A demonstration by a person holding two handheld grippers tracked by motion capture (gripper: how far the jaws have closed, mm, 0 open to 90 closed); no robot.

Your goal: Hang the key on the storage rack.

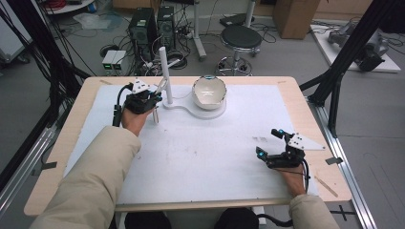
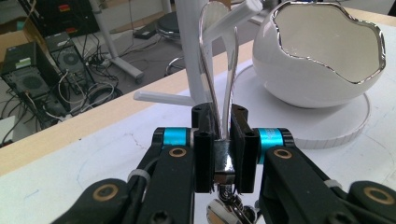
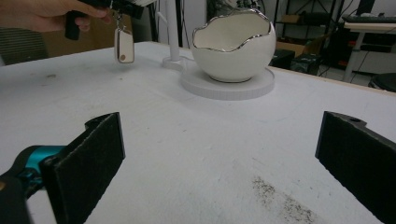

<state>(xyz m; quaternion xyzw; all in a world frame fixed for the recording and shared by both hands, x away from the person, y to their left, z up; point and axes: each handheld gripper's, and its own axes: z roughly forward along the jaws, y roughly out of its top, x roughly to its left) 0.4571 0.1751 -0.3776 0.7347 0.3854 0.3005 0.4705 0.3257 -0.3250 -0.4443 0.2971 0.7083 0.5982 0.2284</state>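
Observation:
My left gripper (image 2: 219,140) is shut on a silver key-ring loop (image 2: 215,70), which rises between the jaws towards the pegs of a white stand (image 2: 187,51). In the high view this gripper (image 1: 154,95) sits just left of the stand's post (image 1: 165,71), and a small tag (image 1: 155,116) hangs under it. The right gripper view shows that tag (image 3: 123,45) dangling above the mat. A white egg-shaped bowl (image 1: 208,91) with a silver rim rests on the stand's round base (image 1: 217,113). My right gripper (image 1: 267,142) stands open at the table's right with nothing between its pads (image 3: 100,149).
A white mat (image 1: 200,152) covers the wooden table (image 1: 296,102). Beyond the far edge stand a black stool (image 1: 241,38), computer towers (image 1: 143,31) and loose cables. Black frame struts (image 1: 351,47) rise at the right.

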